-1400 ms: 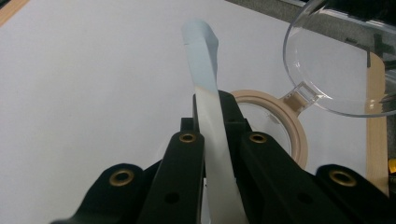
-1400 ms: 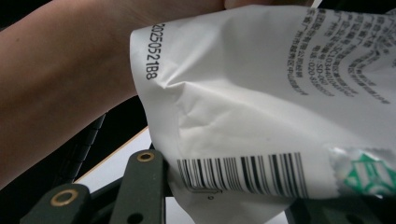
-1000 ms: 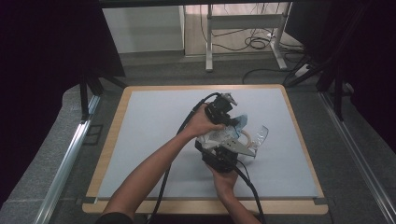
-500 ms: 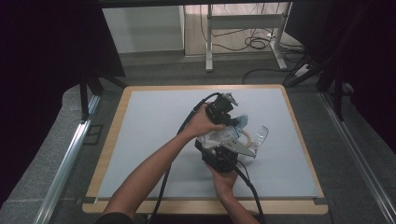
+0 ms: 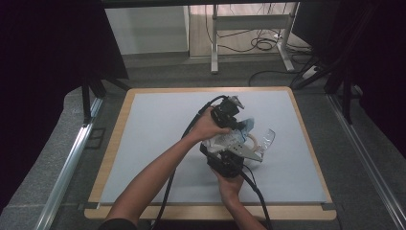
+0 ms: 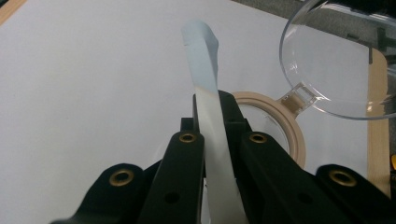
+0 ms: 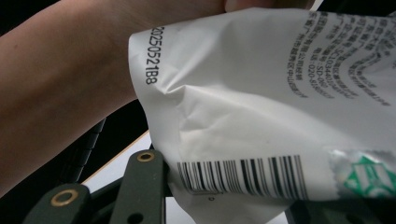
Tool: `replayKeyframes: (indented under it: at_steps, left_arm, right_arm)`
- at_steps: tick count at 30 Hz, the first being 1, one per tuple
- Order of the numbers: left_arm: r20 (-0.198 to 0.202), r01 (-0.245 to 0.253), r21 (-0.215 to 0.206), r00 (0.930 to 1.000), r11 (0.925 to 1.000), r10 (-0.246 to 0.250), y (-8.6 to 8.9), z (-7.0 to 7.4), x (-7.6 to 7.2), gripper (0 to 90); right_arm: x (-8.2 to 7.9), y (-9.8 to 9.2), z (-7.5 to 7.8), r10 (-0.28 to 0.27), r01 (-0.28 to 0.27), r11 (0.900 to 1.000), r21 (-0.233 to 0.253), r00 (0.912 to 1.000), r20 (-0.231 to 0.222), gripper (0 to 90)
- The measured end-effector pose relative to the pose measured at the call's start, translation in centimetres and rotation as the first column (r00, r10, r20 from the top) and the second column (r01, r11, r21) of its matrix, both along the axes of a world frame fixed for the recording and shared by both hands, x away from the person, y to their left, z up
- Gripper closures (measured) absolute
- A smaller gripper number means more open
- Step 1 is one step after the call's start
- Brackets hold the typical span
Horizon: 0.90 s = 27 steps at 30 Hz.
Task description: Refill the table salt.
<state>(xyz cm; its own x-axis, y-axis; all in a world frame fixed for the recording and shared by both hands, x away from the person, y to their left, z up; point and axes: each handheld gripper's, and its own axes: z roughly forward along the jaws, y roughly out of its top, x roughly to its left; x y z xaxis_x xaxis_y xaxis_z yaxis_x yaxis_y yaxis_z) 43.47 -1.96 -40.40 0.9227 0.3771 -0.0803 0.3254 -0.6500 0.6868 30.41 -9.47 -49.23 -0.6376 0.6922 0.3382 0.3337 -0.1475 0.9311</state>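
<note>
A white packet (image 5: pixel 229 140) with a pale blue edge, a barcode and printed text hangs between both grippers over the middle of the mat. My left gripper (image 5: pixel 233 120) is shut on its upper edge; in the left gripper view the packet (image 6: pixel 208 88) stands edge-on between the jaws of that gripper (image 6: pixel 210 106). From the near side my right gripper (image 5: pixel 225 152) is shut on the lower part; the packet (image 7: pixel 261 116) covers most of the right gripper view above that gripper (image 7: pixel 224 198). A beige ring (image 6: pixel 293 128) with a hinged clear lid (image 6: pixel 336 70) lies just beyond.
A pale grey mat (image 5: pixel 158 124) covers the wooden table (image 5: pixel 116 143). The ring and clear lid (image 5: pixel 265 140) lie right of the grippers. Black cables trail from both grippers toward the near edge. Desk legs and floor cables (image 5: pixel 261 44) stand behind the table.
</note>
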Motion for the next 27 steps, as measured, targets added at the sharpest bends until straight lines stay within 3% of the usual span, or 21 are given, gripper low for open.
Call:
replayKeyframes:
  at_steps: [27]
  left_arm:
    - [0.000,0.004,0.003,1.0000,1.0000,-0.004,0.01,0.28,-0.03,89.3]
  right_arm:
    - [-0.02,0.05,0.20,0.000,0.000,1.000,0.010,1.0000,-0.002,62.3]
